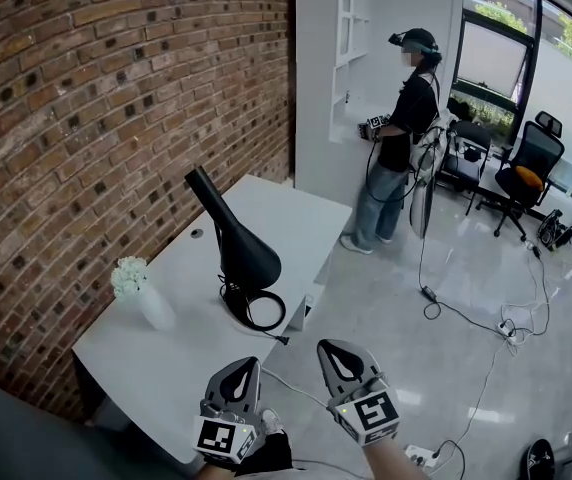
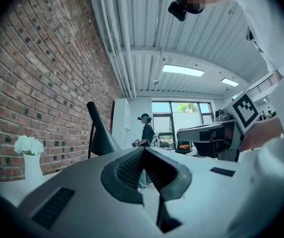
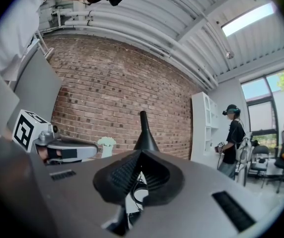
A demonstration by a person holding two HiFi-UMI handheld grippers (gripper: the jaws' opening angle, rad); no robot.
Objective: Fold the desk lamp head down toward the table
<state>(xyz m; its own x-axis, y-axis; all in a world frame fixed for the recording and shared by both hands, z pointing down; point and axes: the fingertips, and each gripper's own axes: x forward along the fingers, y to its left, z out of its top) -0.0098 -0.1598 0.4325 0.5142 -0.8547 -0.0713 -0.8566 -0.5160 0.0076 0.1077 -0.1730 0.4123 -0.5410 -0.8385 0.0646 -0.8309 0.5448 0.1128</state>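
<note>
Lamp point(image 1: 244, 256) ahead of R claw point(image 1: 341, 354) (shut).

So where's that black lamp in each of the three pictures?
Head view: lamp mid-picture, standing on the white table.
Left gripper view: lamp left of centre, leaning left against the bricks.
Right gripper view: lamp at centre, neck pointing up.
Shared landmark: the vase of white flowers, left of the lamp in all three views.
</note>
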